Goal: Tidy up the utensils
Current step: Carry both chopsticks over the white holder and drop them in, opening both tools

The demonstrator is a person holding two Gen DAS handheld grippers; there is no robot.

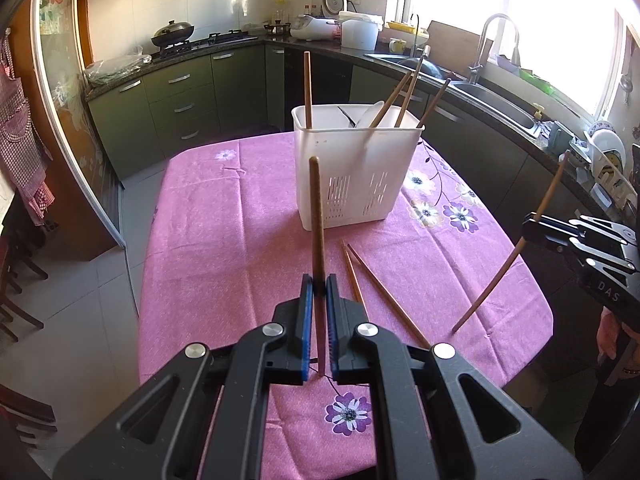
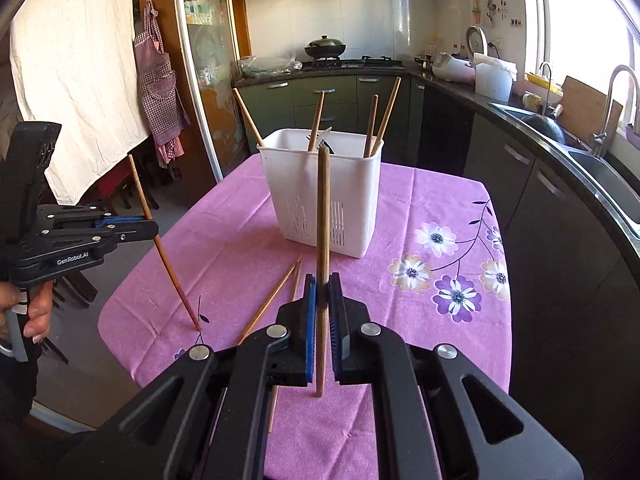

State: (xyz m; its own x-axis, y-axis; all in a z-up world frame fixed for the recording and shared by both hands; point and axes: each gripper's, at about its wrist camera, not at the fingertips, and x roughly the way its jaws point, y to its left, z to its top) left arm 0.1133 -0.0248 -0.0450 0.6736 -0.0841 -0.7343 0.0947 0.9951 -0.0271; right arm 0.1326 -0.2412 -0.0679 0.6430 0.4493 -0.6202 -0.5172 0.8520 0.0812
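A white slotted utensil holder (image 1: 352, 168) stands on the pink tablecloth (image 1: 224, 240), with several wooden chopsticks and some cutlery in it; it also shows in the right wrist view (image 2: 324, 200). My left gripper (image 1: 319, 285) is shut on one wooden chopstick (image 1: 316, 216), held upright with its tip near the cloth. My right gripper (image 2: 323, 288) is shut on another chopstick (image 2: 322, 216), also upright. Two loose chopsticks (image 1: 368, 284) lie on the cloth between the grippers and the holder, and show in the right wrist view (image 2: 272, 300). Each gripper shows in the other's view (image 1: 536, 226) (image 2: 152, 228).
Dark kitchen cabinets and a counter with a sink (image 1: 500, 100) run along the right and back. A stove with a wok (image 1: 174, 34) is at the back left. Chairs (image 2: 80, 280) stand left of the table.
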